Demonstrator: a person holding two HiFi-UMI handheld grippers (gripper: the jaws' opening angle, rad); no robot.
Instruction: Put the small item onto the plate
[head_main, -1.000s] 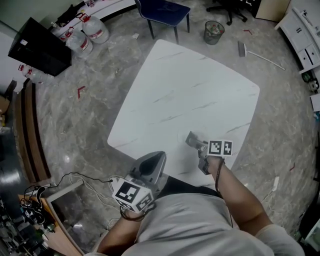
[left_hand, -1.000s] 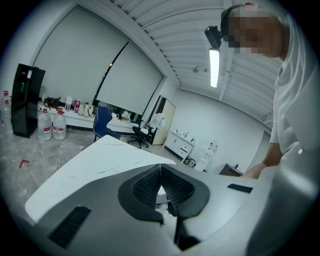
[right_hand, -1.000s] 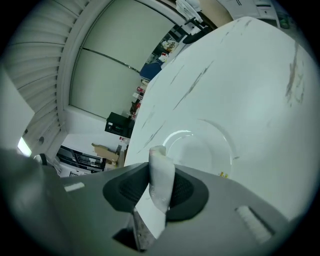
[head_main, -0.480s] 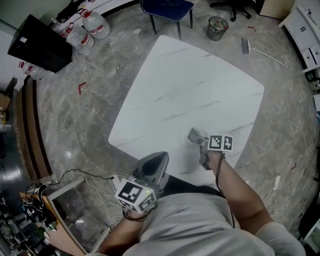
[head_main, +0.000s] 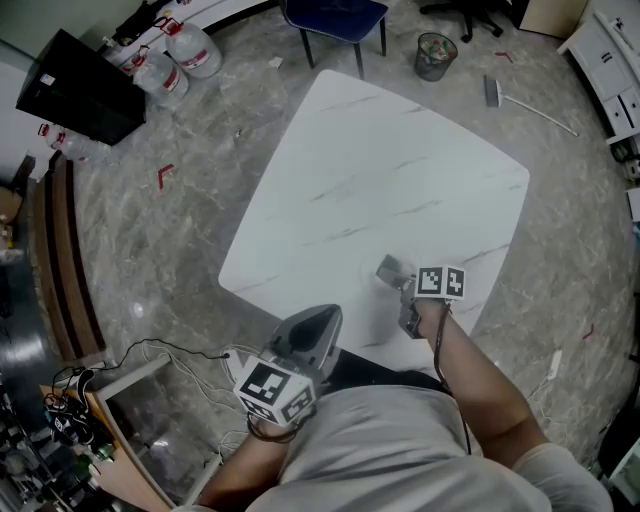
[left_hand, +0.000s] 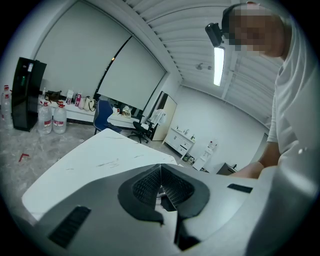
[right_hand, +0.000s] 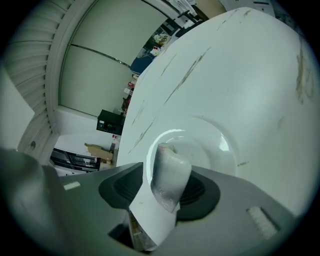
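A white plate (right_hand: 222, 145) lies on the white marble-look table (head_main: 380, 170) near its front right edge, faint in the head view (head_main: 366, 272). My right gripper (head_main: 392, 272) hangs just over it. The small item (right_hand: 169, 170), a clear blister on a white card, stands between its jaws above the plate's middle. These jaws are opening: the left pad (right_hand: 122, 187) stands off the item, which leans toward the other pad. My left gripper (head_main: 318, 322) is held off the table's front edge, shut with nothing in it (left_hand: 161, 186).
On the floor beyond the table are a blue chair (head_main: 330, 20), a waste bin (head_main: 435, 55), water bottles (head_main: 170, 65) and a black cabinet (head_main: 75, 90). Cables (head_main: 170, 355) trail at the front left. A broom (head_main: 525, 105) lies at the back right.
The right gripper has stayed over the plate, almost still. The left gripper has drifted slightly to the right near the table's front edge.
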